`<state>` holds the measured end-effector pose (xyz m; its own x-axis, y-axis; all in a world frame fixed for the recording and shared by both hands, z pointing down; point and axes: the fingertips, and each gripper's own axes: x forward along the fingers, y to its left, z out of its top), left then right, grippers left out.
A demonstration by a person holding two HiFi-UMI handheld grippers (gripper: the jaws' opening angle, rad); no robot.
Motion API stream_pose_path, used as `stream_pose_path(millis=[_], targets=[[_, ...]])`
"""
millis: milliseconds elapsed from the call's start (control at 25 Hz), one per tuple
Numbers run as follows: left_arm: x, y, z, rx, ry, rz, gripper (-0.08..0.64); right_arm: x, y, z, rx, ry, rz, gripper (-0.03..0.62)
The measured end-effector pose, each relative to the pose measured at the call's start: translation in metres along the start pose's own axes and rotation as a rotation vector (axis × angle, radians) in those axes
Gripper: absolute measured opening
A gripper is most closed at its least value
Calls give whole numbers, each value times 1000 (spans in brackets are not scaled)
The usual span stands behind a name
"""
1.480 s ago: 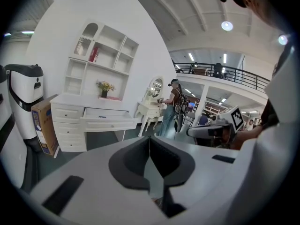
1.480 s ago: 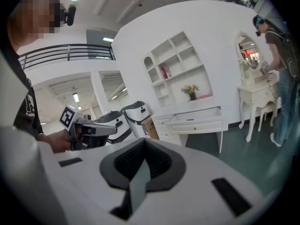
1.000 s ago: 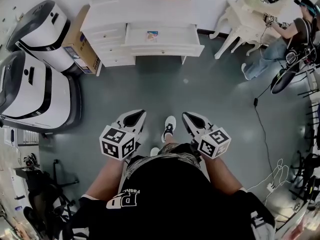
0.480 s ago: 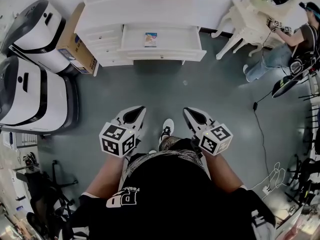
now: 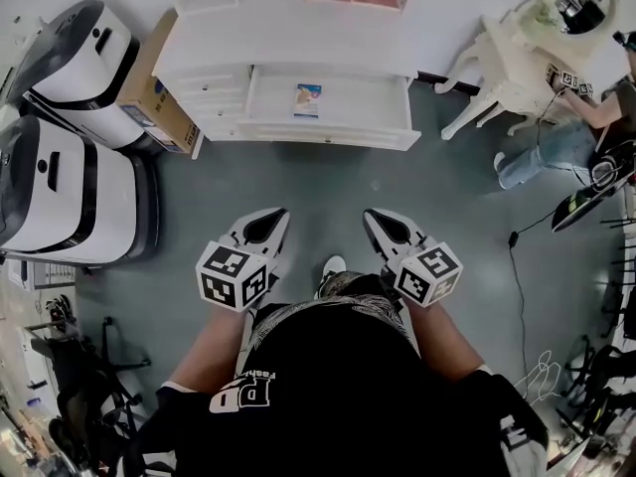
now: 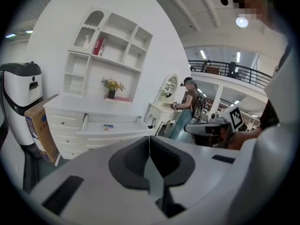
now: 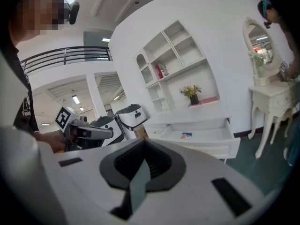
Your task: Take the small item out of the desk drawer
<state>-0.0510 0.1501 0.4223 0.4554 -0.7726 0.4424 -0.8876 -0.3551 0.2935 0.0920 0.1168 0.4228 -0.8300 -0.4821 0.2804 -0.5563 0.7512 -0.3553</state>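
Left gripper [image 6: 149, 139]: jaws together, nothing between them, pointed toward the desk [image 5: 288, 33].
Right gripper [image 7: 145, 142]: jaws together and empty, held level with the left.
Small item [image 5: 308, 98]: a flat blue-and-white packet lying in the open drawer [image 5: 368, 102] of the white desk, well apart from both grippers.
Writing: print on the packet and on the cardboard box [image 5: 149, 78] beside the desk is too small to read; white lettering on the black shirt [image 5: 253, 394] runs upside down and is not legible.
Cut off: a second person [image 5: 581, 132] at the dressing table [image 5: 507, 53], only partly in view at the right edge.
Change: the desk and drawer sit lower and larger in the head view than a second ago, and both grippers are closer to them.
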Motion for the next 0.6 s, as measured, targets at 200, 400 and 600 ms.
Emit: stream_pose_path(millis=[200, 400, 600], targets=[[27, 5, 28, 7, -5, 17, 15, 14, -26, 28, -18, -5, 34, 9], [52, 8, 44, 27, -1, 29, 15, 19, -54, 36, -19, -10, 43, 9], [59, 7, 53, 36, 6, 39, 15, 19, -68, 35, 2, 1, 45, 9]])
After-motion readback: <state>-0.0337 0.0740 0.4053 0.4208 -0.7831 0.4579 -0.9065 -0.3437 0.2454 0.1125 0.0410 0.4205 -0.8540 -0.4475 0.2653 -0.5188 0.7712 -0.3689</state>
